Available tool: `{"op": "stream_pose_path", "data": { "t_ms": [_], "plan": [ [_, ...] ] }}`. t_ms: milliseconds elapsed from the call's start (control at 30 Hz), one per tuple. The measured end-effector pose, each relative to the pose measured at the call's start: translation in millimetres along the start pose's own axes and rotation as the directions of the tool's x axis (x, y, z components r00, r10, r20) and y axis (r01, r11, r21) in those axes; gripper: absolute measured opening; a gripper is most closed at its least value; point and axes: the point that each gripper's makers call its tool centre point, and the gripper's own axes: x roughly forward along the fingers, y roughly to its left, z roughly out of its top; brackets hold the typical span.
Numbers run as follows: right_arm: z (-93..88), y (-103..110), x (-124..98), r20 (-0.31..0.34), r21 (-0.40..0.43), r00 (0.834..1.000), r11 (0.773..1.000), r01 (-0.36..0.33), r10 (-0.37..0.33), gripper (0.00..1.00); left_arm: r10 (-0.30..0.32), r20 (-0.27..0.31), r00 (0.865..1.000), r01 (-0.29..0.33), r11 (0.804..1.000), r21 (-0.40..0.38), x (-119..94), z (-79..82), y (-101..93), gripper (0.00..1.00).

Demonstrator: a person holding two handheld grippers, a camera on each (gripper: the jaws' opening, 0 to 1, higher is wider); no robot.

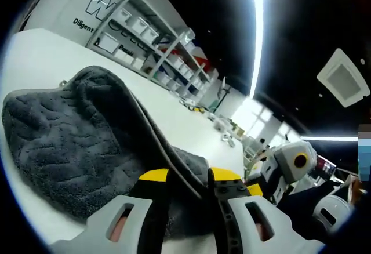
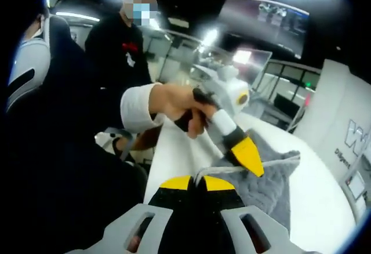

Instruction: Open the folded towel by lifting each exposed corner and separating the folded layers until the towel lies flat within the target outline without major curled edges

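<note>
A dark grey towel (image 1: 75, 144) lies bunched on the white table (image 1: 40, 57), with a fold raised along its hemmed edge. My left gripper (image 1: 191, 178) is shut on that edge where it runs down between the yellow-tipped jaws. In the right gripper view, the towel (image 2: 275, 176) spreads to the right over the table (image 2: 313, 190). My right gripper (image 2: 196, 183) is shut on the towel's grey hem. Just beyond it, a person's hand (image 2: 179, 106) holds the left gripper (image 2: 249, 162), whose yellow jaw tips are also closed on the towel.
Shelves with white bins (image 1: 156, 33) stand past the table's far side. A white machine with a yellow disc (image 1: 295, 161) stands near the table's end. A person in black (image 2: 124, 51) stands close behind the hand, beside a dark chair (image 2: 35, 74).
</note>
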Motion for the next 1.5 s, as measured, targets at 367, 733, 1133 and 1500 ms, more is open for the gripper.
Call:
{"op": "stream_pose_path", "data": {
  "t_ms": [367,733,1133,1500],
  "plan": [
    [0.6,1,2,-0.008,-0.017,1.0,1.0,-0.007,0.007,0.04,0.029,-0.021,0.999,-0.028,0.999,0.015,0,-4.3,8.1,0.12],
    [7.7,-2,-5,0.037,-0.031,0.999,1.0,-0.003,0.004,0.11,0.024,-0.026,0.999,-0.024,1.0,0.013,-4,-2.9,6.2,0.05],
    [19.0,-5,-14,0.101,-0.022,0.995,1.0,-0.013,0.015,0.18,0.008,-0.023,1.0,-0.008,1.0,0.002,-11,2.8,2.6,0.05],
    [23.2,-24,-27,0.154,0.037,0.987,0.998,0.043,-0.048,0.19,0.031,-0.013,0.999,-0.031,0.999,0.025,-27,11.6,4.8,0.05]
  ]
}}
